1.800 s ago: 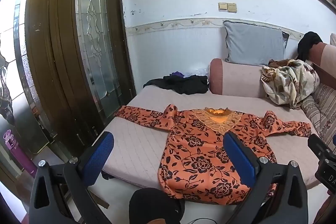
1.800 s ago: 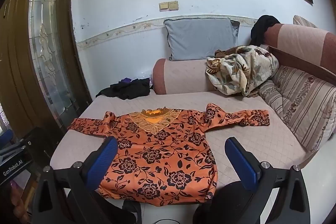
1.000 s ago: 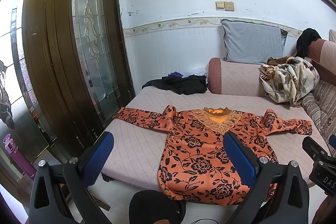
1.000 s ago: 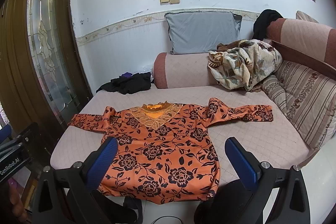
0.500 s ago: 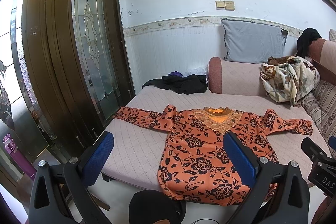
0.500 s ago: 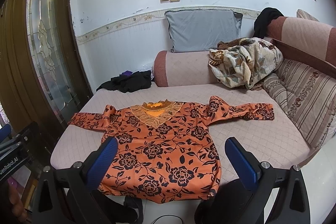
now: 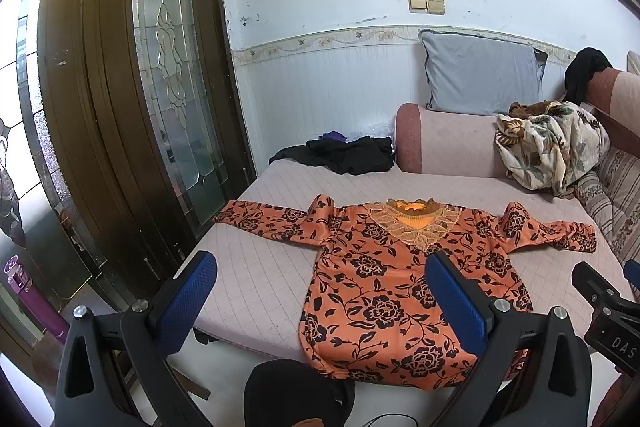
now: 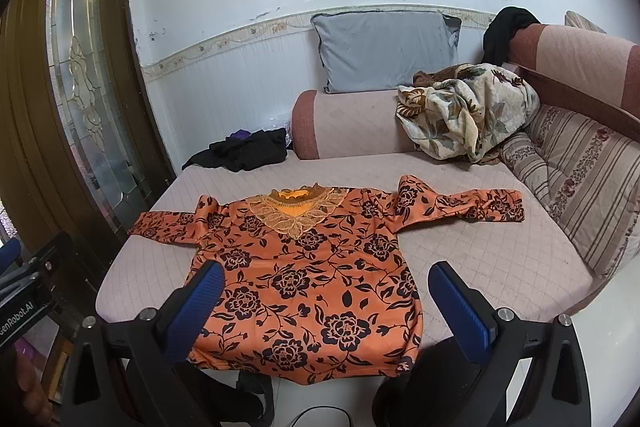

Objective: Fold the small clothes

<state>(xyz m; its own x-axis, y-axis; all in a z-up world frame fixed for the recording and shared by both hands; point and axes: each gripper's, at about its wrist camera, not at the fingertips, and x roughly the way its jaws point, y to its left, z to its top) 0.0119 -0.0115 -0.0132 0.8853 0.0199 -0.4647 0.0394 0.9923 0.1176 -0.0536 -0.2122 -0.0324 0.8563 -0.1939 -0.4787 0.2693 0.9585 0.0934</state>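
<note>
An orange long-sleeved top with black flowers (image 7: 384, 279) lies flat, front up, on the pink quilted sofa seat (image 7: 256, 267), sleeves spread to both sides. It also shows in the right wrist view (image 8: 312, 267). Its hem hangs at the seat's front edge. My left gripper (image 7: 320, 303) is open and empty, held in front of and above the hem's left half. My right gripper (image 8: 328, 307) is open and empty, held in front of the hem, centred on the top.
A black garment pile (image 7: 348, 155) lies at the back left of the seat. A floral blanket (image 8: 468, 115) and a grey pillow (image 8: 384, 51) sit at the back. A striped cushion (image 8: 580, 179) lines the right side. A wooden glass door (image 7: 160, 107) stands to the left.
Both grippers have drifted slightly; the view of the top has shifted a little. The top has not moved and both grippers stay open.
</note>
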